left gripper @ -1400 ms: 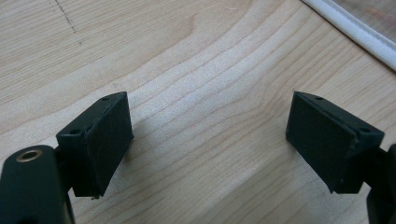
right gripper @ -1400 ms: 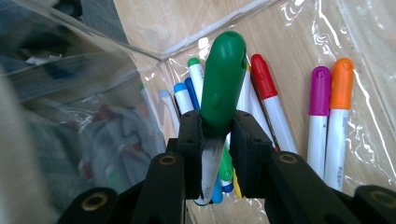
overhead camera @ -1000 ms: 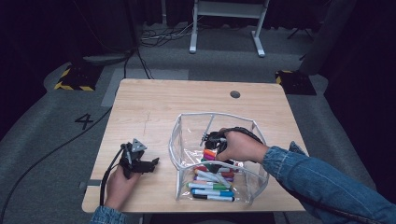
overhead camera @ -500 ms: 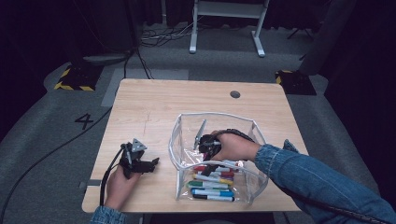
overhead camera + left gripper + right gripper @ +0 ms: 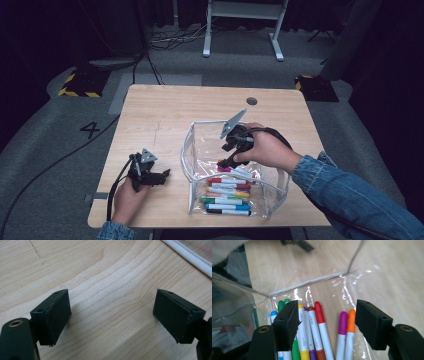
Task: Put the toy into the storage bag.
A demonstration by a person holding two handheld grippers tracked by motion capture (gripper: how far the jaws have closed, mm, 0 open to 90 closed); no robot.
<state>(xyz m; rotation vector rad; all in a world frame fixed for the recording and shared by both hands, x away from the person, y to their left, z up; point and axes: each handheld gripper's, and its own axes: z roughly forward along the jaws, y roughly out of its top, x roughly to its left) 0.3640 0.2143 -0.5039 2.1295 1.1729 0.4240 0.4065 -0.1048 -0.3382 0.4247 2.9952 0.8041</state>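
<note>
This looks like a recording studio or lab set up for filming table work. A plain light wooden table (image 5: 165, 115) with a round cable hole (image 5: 252, 101) stands on grey carpeted floor (image 5: 60, 150). Black curtains (image 5: 45, 35) close off the back. Yellow-and-black hazard tape (image 5: 76, 93) marks floor spots, a black number four (image 5: 91, 130) is stuck to the carpet, loose black cables (image 5: 165, 40) trail about, and a white metal stand (image 5: 242, 20) stands behind.
</note>
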